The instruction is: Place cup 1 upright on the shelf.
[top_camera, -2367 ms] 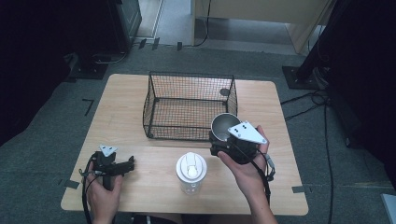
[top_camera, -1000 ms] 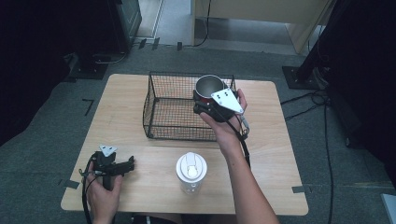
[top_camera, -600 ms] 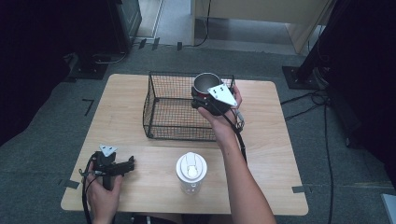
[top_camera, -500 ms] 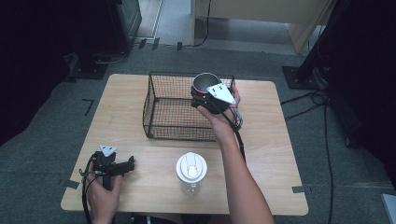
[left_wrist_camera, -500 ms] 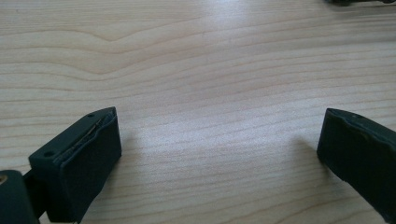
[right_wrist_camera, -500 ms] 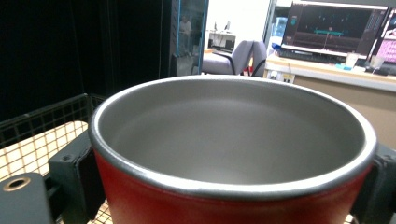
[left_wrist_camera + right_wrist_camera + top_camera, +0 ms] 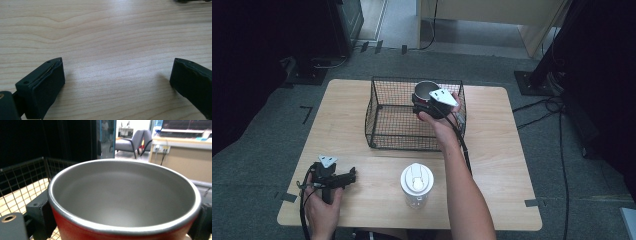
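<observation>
The right tongs are up over the wire basket, clamped on a red cup with a grey metal inside. From the right gripper view the cup sits upright between the two black jaws, one pressed to each side of its red wall, mouth open to the camera. The cup hangs inside the basket's outline, toward the right half and close to the back wall, above the mesh floor; whether its base touches the mesh I cannot tell. The basket shows behind the cup there, wire wall standing, pale wood visible through the grid.

The basket itself stands at the middle of the counter, toward the far edge. The person's right forearm reaches in from the near edge and crosses the basket's front rim.

Down at the near left corner, the left tongs lie low on the wood, hand wrapped around the grip. In the left gripper view the left tongs are released, jaws standing wide apart with nothing but bare wood between them.

Near the middle of the near edge stands a clear jar with a white lid, well apart from both tongs.
</observation>
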The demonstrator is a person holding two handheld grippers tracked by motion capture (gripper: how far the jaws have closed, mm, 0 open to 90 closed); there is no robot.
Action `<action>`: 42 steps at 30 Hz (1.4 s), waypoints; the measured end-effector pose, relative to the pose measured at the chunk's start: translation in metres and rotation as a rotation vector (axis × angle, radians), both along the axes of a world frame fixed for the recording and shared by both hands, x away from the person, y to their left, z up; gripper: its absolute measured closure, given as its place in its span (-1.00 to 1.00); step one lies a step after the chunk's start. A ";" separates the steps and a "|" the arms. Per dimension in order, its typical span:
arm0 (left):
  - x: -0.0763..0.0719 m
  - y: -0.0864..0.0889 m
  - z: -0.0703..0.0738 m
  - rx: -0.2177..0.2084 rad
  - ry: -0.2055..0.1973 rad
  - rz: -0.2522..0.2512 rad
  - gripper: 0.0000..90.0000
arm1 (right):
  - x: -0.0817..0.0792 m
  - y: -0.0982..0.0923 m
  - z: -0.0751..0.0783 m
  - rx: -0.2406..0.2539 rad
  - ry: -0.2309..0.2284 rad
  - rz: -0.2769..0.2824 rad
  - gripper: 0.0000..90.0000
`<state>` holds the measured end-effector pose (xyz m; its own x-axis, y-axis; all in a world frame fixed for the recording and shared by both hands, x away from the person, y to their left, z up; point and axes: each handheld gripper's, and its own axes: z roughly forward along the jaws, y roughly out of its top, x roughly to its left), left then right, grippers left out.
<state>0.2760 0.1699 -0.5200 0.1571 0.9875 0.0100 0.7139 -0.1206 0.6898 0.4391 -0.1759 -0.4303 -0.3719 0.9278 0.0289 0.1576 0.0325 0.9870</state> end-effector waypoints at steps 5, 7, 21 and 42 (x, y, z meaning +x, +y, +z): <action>0.000 0.000 0.000 0.000 0.000 0.000 -0.99 | 0.009 0.002 -0.014 -0.025 0.066 0.005 -0.84; 0.000 0.000 0.000 0.000 0.000 0.000 -0.99 | 0.010 0.002 -0.015 -0.030 0.076 0.008 -0.84; 0.000 0.000 0.000 0.002 0.001 -0.001 -0.99 | 0.018 0.004 -0.022 -0.078 0.202 0.024 -0.85; 0.000 0.000 0.000 0.002 0.001 -0.001 -0.99 | 0.009 -0.001 -0.001 -0.037 0.124 -0.021 -1.00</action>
